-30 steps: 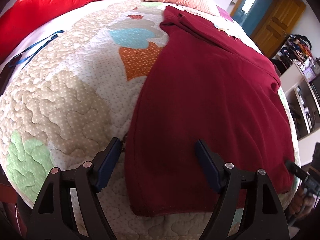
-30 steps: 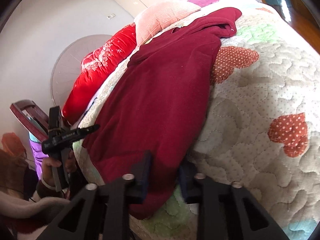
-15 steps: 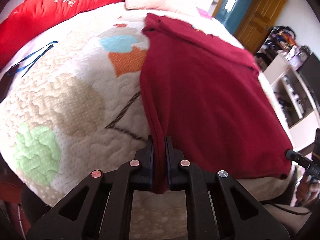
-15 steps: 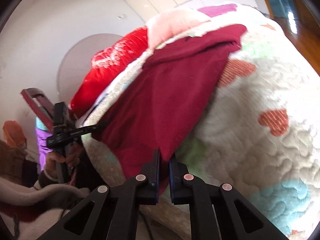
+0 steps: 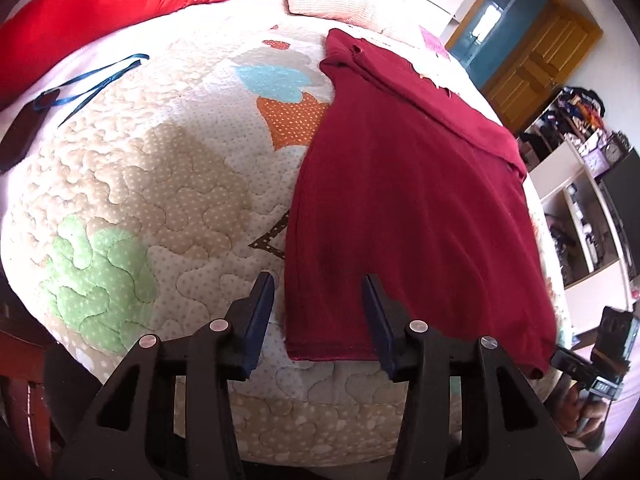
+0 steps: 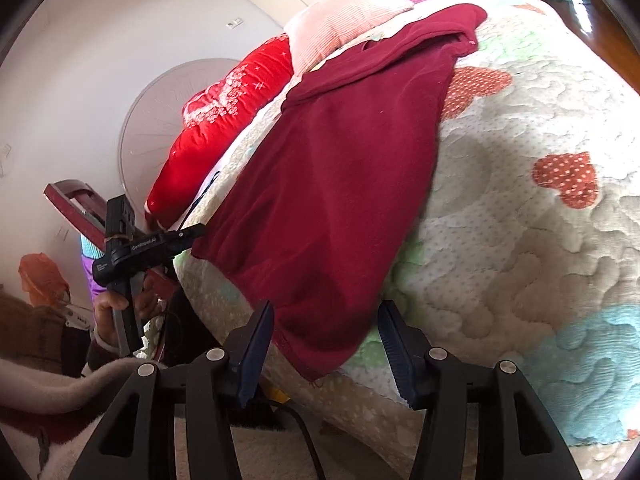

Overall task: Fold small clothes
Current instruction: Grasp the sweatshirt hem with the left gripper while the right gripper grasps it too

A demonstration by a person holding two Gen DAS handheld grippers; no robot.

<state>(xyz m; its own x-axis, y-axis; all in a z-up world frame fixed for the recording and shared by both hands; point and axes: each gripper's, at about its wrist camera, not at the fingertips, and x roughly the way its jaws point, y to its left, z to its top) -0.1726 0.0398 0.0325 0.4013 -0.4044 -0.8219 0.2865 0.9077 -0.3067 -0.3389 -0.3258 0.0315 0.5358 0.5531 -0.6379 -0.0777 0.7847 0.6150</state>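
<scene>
A dark red garment [image 5: 408,200] lies spread flat on the quilted bed [image 5: 140,200], its hem near the bed's near edge. My left gripper [image 5: 318,312] is open, its jaws straddling the garment's near left hem corner without gripping it. In the right wrist view the same garment [image 6: 344,184] hangs slightly over the bed edge. My right gripper [image 6: 326,344] is open, its jaws on either side of the near right hem corner. The left gripper also shows at the left in the right wrist view [image 6: 140,248].
A red duvet [image 5: 120,4] and a pink pillow [image 5: 352,4] lie at the bed's head. A blue lanyard [image 5: 88,84] and a dark phone [image 5: 18,140] lie at the far left. Shelves [image 5: 580,200] and a wooden door [image 5: 532,64] stand to the right.
Half a second ago both grippers were shut on the garment's hem corners. Both have opened and let go, and the hem lies on the bed.
</scene>
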